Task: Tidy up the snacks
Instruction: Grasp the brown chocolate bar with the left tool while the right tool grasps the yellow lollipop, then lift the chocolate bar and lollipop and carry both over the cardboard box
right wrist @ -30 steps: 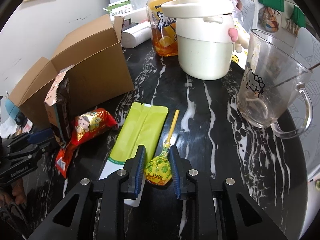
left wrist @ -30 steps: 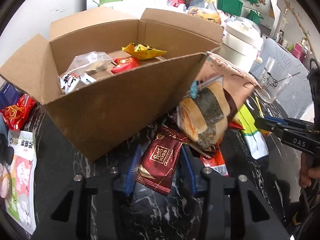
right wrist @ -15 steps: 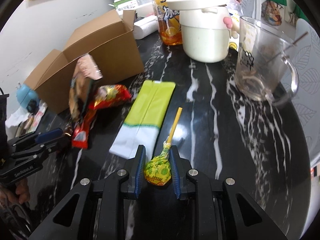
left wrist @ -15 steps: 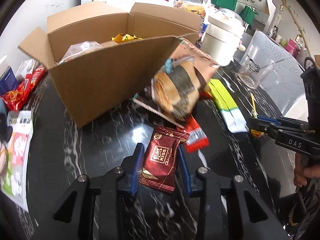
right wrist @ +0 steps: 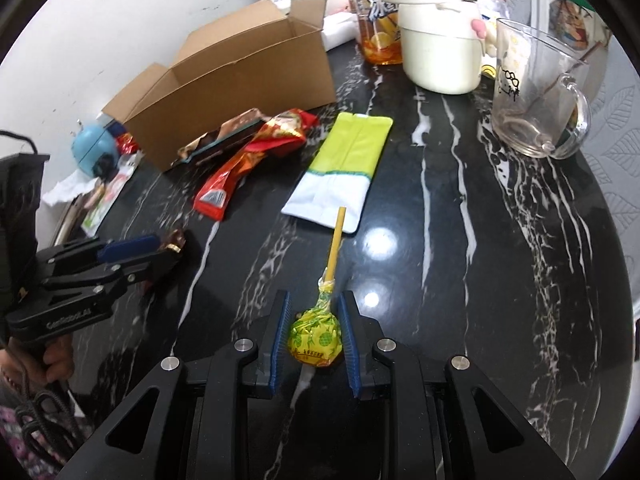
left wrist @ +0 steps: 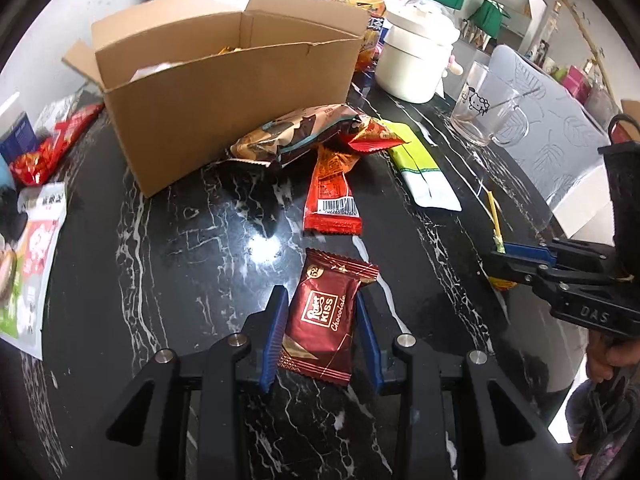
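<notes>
On the left of the black marble-patterned table (left wrist: 168, 264) stands the open brown cardboard box (left wrist: 224, 92), some packets showing inside it.

Nearer the camera, the left gripper (left wrist: 320, 328) has its blue-padded fingers (left wrist: 276, 332) clamped on a dark red foil chocolate packet (left wrist: 324, 320), which hangs between them above the tabletop, well short of the box.

Loose against the box's front wall lie a brown printed bread packet (left wrist: 296, 136), a red-orange snack wrapper with a barcode (left wrist: 332, 192) and a green-and-white flat pouch (left wrist: 420, 168).

To the right, the right gripper (right wrist: 316, 336) is squeezed tight on the wrapped head of a yellow pineapple-print lollipop (right wrist: 316, 332), its yellow stick (right wrist: 335, 240) pointing away toward the pouch. A clear glass mug (right wrist: 536, 92) and a cream lidded pot (right wrist: 440, 40) stand further right and back.

The step in hand appears to be carrying two picked snacks at once. Next, each hand likely needs to travel over the box's open top, clear its front wall and flaps, and only then release, one after the other so the grippers do not collide.
</notes>
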Demonstrator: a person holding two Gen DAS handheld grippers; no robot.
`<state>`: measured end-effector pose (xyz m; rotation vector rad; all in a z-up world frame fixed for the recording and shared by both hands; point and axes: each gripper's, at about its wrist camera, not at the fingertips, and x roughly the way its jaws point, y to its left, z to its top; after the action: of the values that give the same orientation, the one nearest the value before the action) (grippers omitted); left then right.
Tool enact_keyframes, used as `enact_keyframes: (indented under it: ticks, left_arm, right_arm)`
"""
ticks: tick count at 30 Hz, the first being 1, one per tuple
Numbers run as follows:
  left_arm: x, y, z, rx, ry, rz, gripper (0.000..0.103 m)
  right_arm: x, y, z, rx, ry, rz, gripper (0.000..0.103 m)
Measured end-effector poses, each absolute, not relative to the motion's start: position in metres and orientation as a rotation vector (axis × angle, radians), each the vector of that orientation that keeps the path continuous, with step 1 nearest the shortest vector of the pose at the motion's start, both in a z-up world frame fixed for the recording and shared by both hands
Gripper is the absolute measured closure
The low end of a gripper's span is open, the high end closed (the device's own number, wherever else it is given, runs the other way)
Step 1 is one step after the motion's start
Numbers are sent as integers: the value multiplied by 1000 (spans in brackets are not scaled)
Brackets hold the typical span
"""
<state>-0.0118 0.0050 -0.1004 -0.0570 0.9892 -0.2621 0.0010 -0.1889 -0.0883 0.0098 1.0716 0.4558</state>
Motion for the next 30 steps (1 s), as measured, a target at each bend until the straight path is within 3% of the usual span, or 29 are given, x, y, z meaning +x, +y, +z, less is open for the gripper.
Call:
enact_keyframes:
  ticks: [10, 15, 17, 30]
  left_arm:
    - [-7, -14, -103, 43, 962, -247, 56]
    - [-7, -12, -103, 24, 944, -252, 56]
    - [-8, -11, -103, 37, 937, -234, 74]
    - [-13, 3, -97, -135, 989, -300, 75]
  right_arm:
    - [-1, -187, -90, -17, 1067, 450, 78]
    - [-3, -189, -91, -12, 1060, 447, 78]
    - [-3, -189, -90, -15, 1057, 443, 78]
    - [-1, -183, -82, 36, 1048, 489, 79]
